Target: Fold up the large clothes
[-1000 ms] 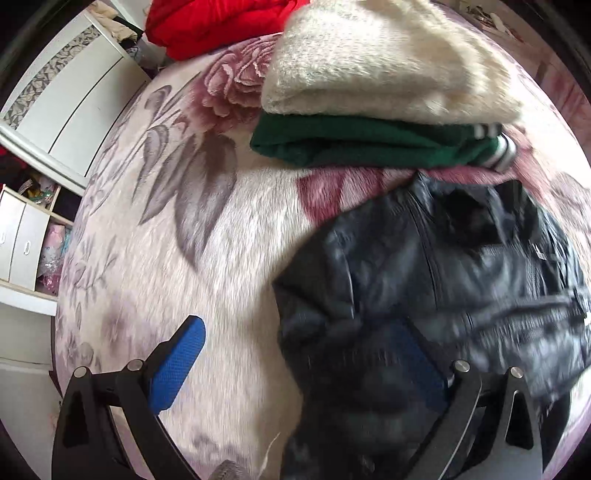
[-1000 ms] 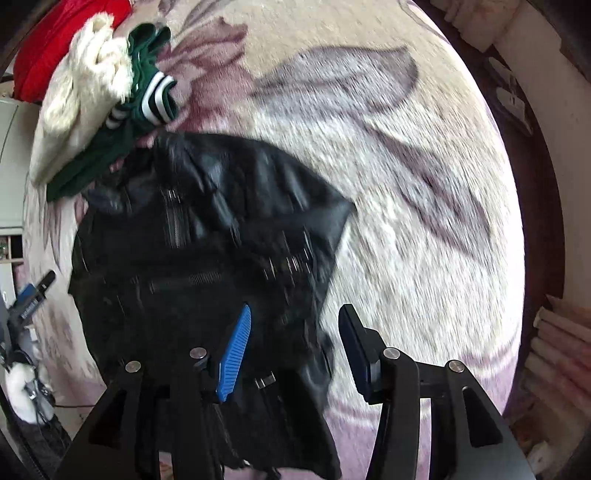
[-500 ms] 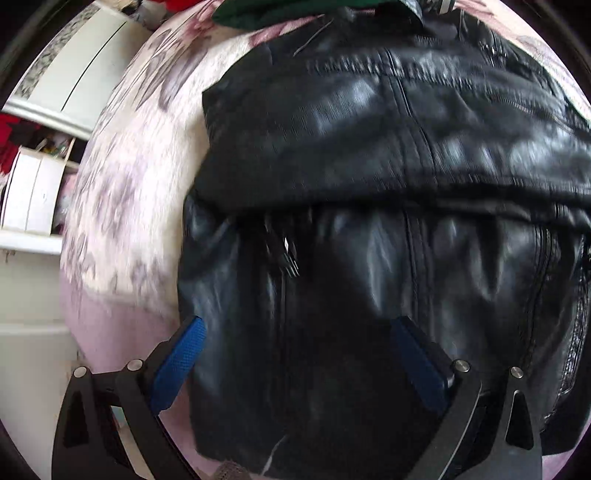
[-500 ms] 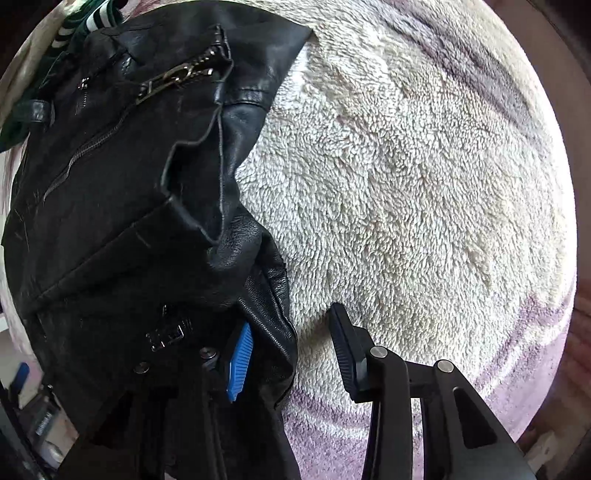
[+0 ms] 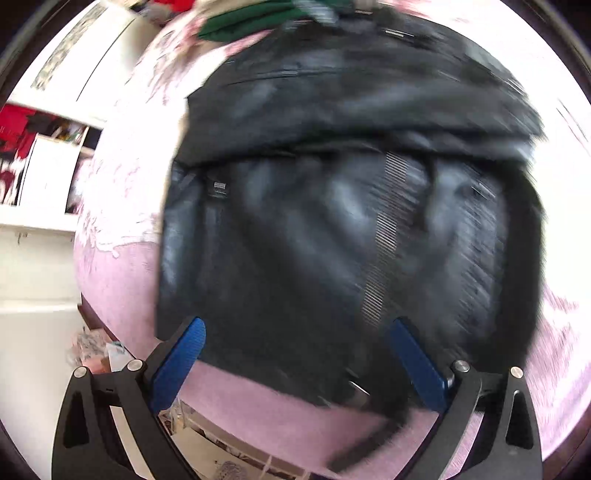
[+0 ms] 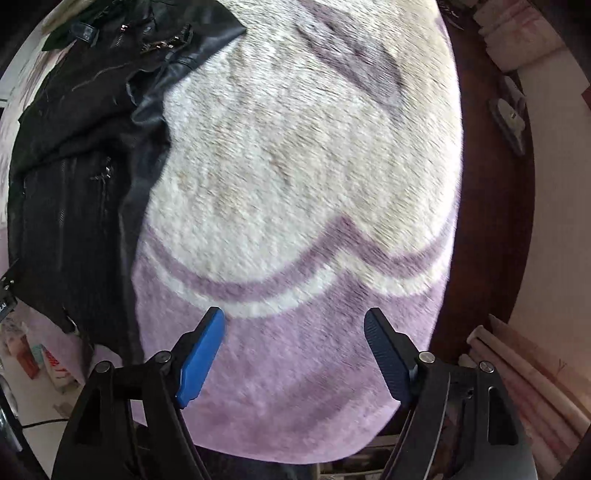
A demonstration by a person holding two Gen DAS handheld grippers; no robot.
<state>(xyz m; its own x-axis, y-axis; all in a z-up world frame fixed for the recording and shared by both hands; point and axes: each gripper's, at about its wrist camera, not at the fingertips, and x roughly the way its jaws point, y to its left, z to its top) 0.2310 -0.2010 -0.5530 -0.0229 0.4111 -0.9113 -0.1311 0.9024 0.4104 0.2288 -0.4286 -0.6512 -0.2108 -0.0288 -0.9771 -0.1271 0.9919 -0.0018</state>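
Observation:
A black leather jacket [image 5: 332,221] lies folded on a lilac and cream fleece blanket [image 5: 122,280], blurred in the left wrist view. My left gripper [image 5: 297,323] hangs open just above the jacket's near hem, its blue pads [image 5: 184,354] wide apart and pressing on nothing. In the right wrist view the jacket [image 6: 74,177] lies at the left with its zips showing. My right gripper [image 6: 294,314] is off to the jacket's right over the bare blanket [image 6: 295,166]; its jaws are opening and nothing is between them.
A folded green garment [image 5: 251,22] lies beyond the jacket. White cabinets [image 5: 40,229] stand to the left of the bed. In the right wrist view a dark wooden edge [image 6: 495,221] borders the blanket, with pale rolls [image 6: 535,387] beyond it. Clutter lies on the floor [image 6: 40,362].
The left gripper has travelled from the far pile over the jacket to its near hem. The right gripper has slid off the jacket's edge onto bare blanket, and its jaws have widened.

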